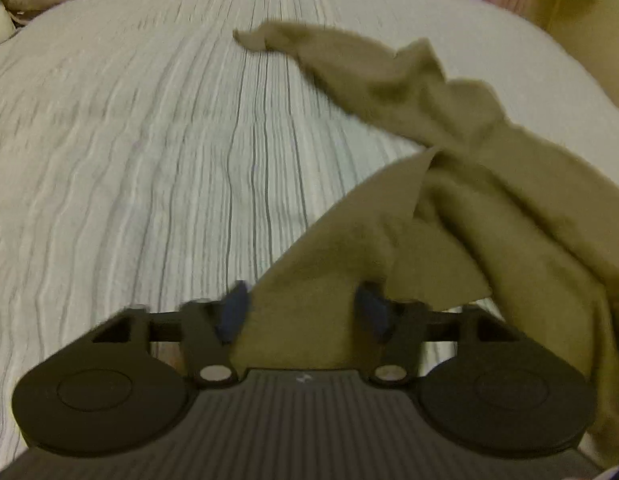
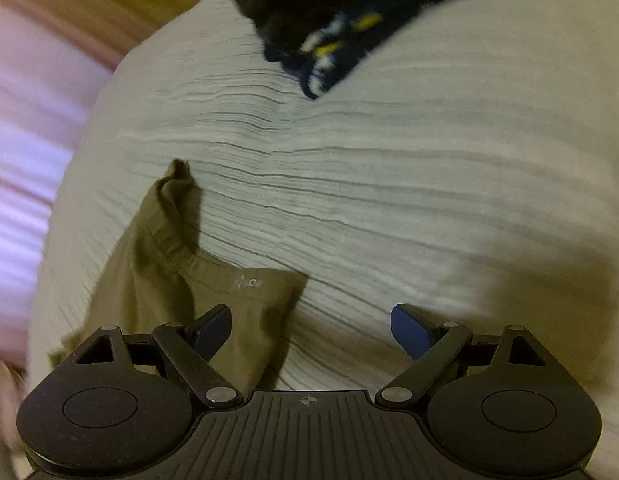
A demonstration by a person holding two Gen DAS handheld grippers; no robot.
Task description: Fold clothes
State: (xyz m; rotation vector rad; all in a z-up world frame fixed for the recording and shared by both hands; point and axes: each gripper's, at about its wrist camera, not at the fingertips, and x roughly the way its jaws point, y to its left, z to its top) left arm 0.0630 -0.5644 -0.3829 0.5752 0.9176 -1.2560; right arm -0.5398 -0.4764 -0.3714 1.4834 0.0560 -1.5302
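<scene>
Lying crumpled on the bed (image 1: 129, 140), the olive garment (image 1: 449, 152) runs its long axis diagonally in my left view, from a narrow twisted tip far up the cover down to a bulkier mass at lower right. Its cloth looks soft, matte and slightly fuzzy, gathered in loose ropy folds; one flat triangular flap reaches down between my left fingers.

My left gripper (image 1: 303, 308) stands with its jaws parted, the flap lying in the gap; I cannot tell whether the blue pads (image 1: 234, 312) touch the cloth.

In my right view the garment (image 2: 169, 272) shows a gathered, ruffled band rising to a point at upper left, and a flatter panel bearing a small pale print. My right gripper (image 2: 311, 330) is spread wide: its left pad (image 2: 213, 332) hovers over the panel, its right pad over bare cover.

The bedcover (image 2: 389, 184) is pale, ribbed with fine wavy lines. A dark patterned cloth (image 2: 329, 40) with white and yellow marks lies at the far edge, well apart from the garment.
</scene>
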